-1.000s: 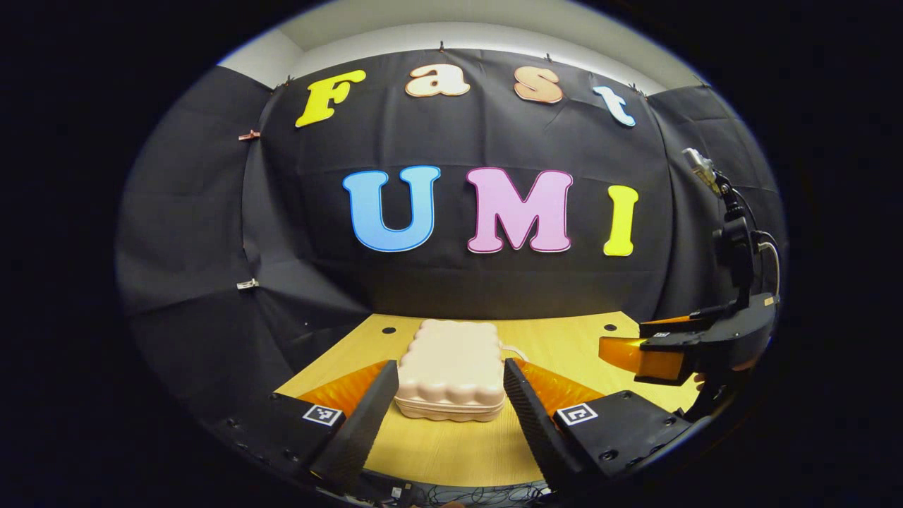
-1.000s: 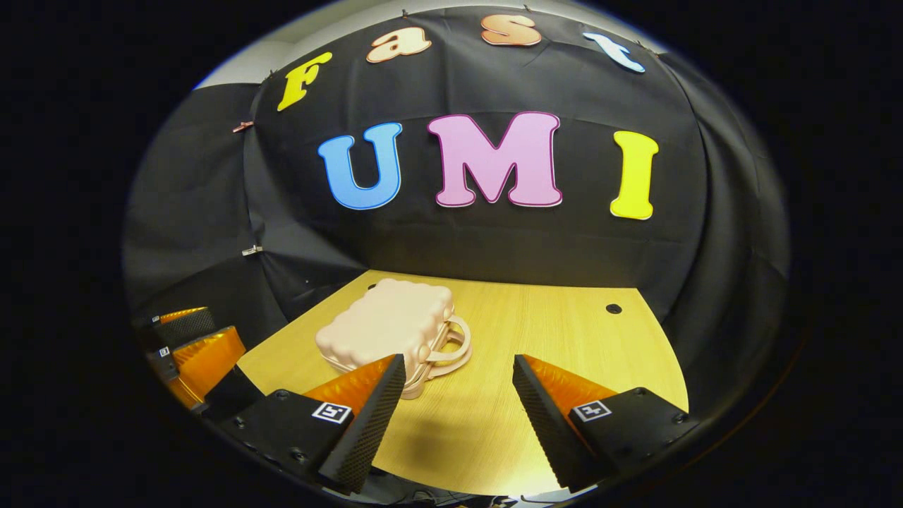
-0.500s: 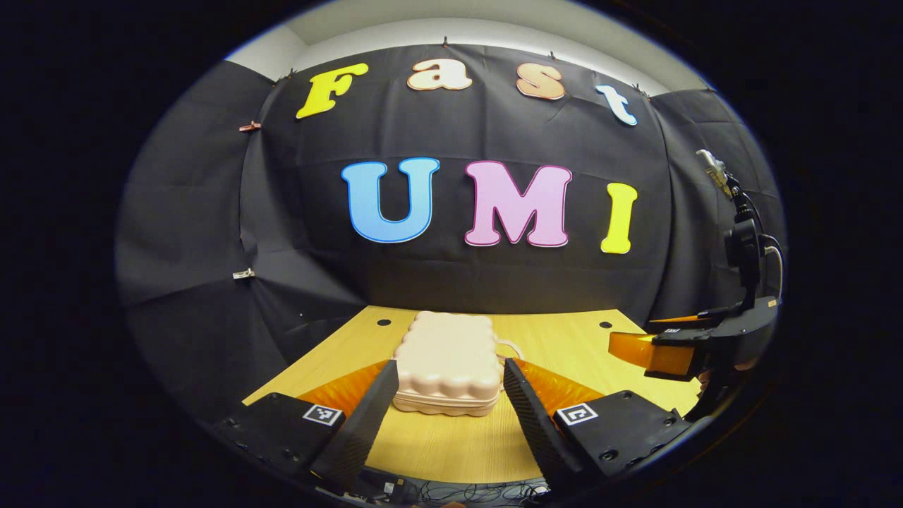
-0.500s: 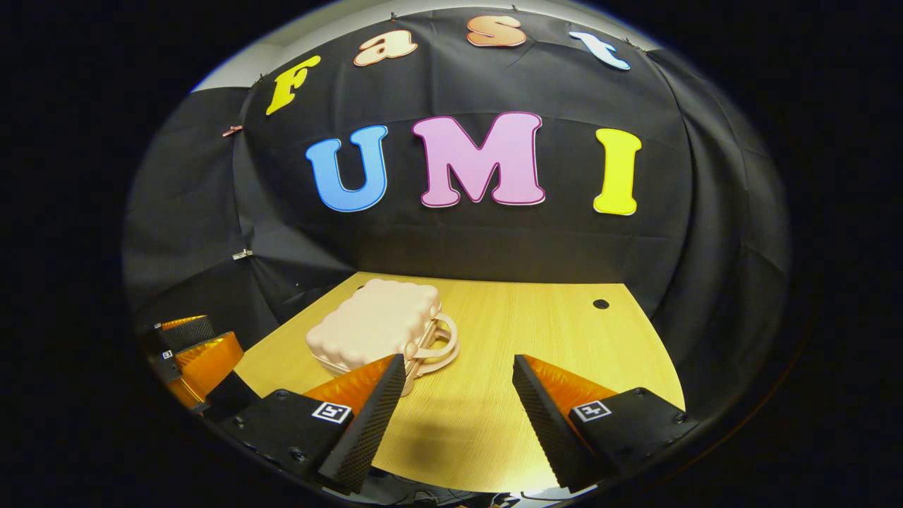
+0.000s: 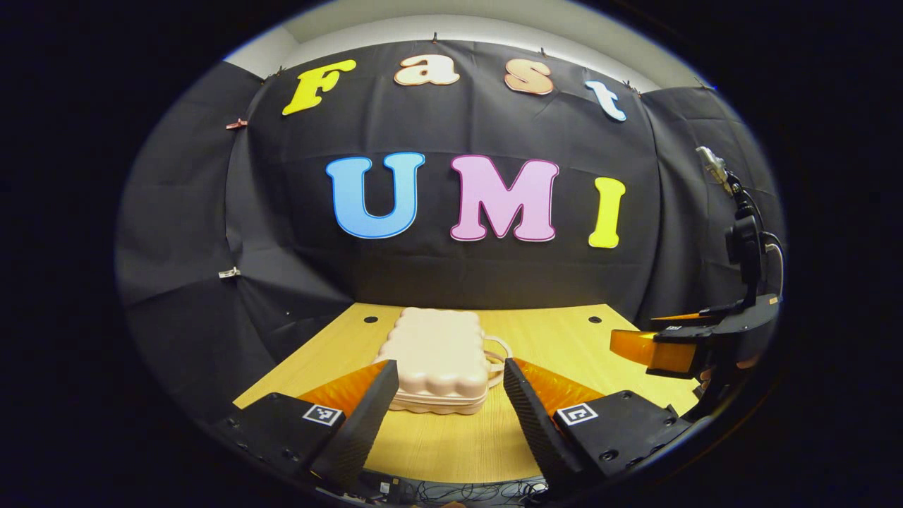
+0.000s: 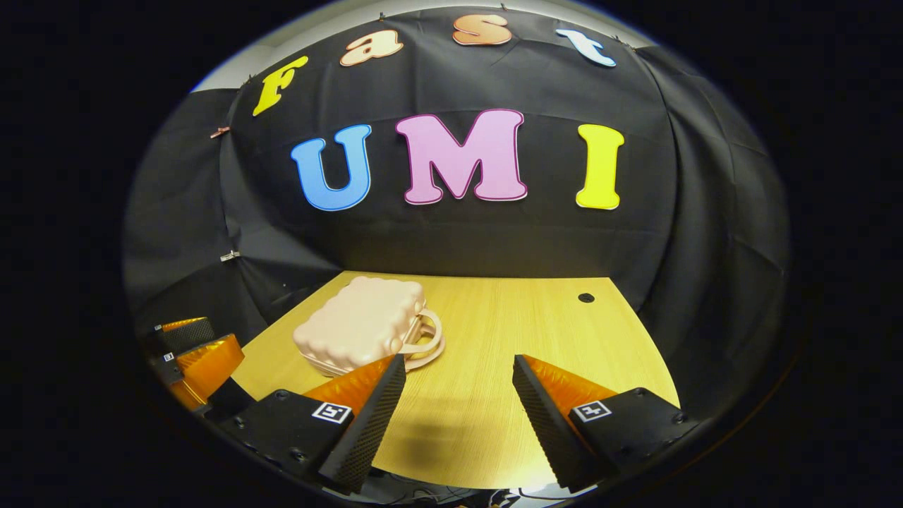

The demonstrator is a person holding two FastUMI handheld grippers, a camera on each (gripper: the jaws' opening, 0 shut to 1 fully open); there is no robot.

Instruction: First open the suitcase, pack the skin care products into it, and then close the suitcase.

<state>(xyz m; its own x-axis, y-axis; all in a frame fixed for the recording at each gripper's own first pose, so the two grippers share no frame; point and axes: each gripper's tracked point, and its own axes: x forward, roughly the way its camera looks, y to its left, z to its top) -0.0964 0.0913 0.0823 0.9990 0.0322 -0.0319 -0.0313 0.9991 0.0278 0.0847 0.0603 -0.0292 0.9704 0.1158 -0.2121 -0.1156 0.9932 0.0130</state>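
Table (image 5: 564,331): light wood-grain top, bare apart from one item. Small dark round holes sit near the far edge, two in the left gripper view (image 5: 370,319), one in the right gripper view (image 6: 585,298). The near edge is rounded off, and a tangle of thin cables (image 5: 465,488) hangs just below it.

Booth: black cloth wall (image 5: 296,212) wraps the far side and both flanks, creased and pinned with small clips (image 5: 227,272) on the left. A strip of pale room wall (image 5: 494,28) shows above the cloth. On the right flank a black stand with a cable (image 5: 741,240) rises above my right gripper.

Suitcase (image 5: 439,358): small, pale pink, with a scalloped, bumpy shell. It lies flat on the table toward the far left, lid shut, seam visible along the near side. Its loop handle (image 6: 423,340) points right and rests on the wood.

My left gripper (image 5: 446,409): fingers spread wide, nothing between them, held off the table. The suitcase sits beyond the gap, clear of both fingers.

My right gripper (image 6: 457,406): fingers likewise wide apart and empty, over bare wood to the right of the suitcase. Its left finger overlaps the suitcase's near corner in the view; I cannot tell contact, but it looks apart. From the left gripper view, the right gripper (image 5: 659,349) hovers at the right edge of the table.
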